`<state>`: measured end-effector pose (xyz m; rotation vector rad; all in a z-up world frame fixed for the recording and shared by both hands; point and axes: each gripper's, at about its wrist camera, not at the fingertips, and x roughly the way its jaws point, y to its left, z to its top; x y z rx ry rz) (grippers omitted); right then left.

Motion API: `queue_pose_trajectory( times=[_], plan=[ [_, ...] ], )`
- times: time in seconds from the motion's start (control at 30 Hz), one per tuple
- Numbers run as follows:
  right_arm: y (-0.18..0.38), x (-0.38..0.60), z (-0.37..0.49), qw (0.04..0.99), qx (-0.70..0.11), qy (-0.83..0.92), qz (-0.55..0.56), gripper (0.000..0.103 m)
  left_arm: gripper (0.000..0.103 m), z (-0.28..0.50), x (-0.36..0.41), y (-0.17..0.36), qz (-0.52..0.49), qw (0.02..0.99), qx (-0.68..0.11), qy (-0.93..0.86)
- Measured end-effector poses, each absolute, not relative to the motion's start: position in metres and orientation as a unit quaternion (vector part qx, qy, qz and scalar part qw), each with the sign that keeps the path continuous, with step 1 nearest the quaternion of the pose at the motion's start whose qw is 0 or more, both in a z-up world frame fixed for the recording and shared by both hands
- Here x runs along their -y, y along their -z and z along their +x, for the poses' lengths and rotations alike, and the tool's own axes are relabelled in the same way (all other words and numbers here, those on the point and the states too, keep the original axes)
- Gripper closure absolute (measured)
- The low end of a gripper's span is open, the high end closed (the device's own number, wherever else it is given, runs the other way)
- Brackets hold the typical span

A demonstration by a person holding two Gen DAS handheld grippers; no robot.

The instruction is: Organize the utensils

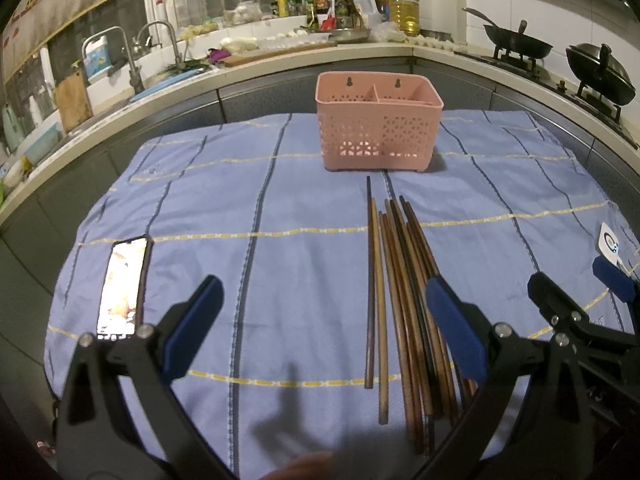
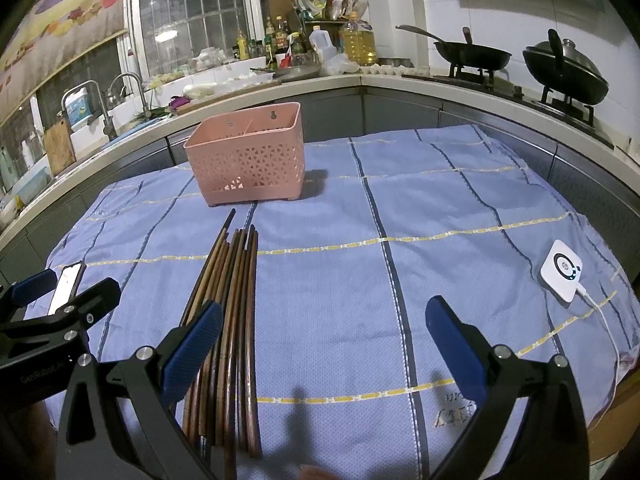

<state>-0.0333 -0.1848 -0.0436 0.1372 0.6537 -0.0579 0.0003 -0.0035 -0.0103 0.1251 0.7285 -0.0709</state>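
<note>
Your cloth (image 1: 304, 208) is pale blue, crossed by dark blue stripes and thin yellow dashed lines. The basket (image 1: 378, 128) is pink, its walls pierced with a triangle lattice. Your chopsticks (image 1: 404, 300) run from light tan to dark brown, one nearly black. Both grippers are black with blue pads (image 2: 192, 354). The small square device (image 2: 562, 270) is white with a dark ring.

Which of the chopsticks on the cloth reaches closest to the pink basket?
The dark chopstick at the left edge of the bundle; its tip pokes past all the others toward the basket.
</note>
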Motion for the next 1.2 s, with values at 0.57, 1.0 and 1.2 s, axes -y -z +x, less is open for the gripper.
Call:
queue_pose_trajectory(
  times=[0.57,1.0,1.2],
  plan=[
    [0.044,0.188,-0.032,0.941,-0.330,0.035,0.066,0.003,0.006,-0.041,-0.004,0.017,0.039,0.948,-0.307,0.073],
    [0.039,0.194,-0.036,0.940,-0.331,0.040,0.071,0.003,0.006,-0.058,-0.029,0.008,-0.012,0.956,-0.287,0.051],
    [0.039,0.194,-0.038,0.939,-0.333,0.040,0.071,0.003,0.006,-0.065,-0.023,0.004,0.002,0.959,-0.275,0.073]
  ],
)
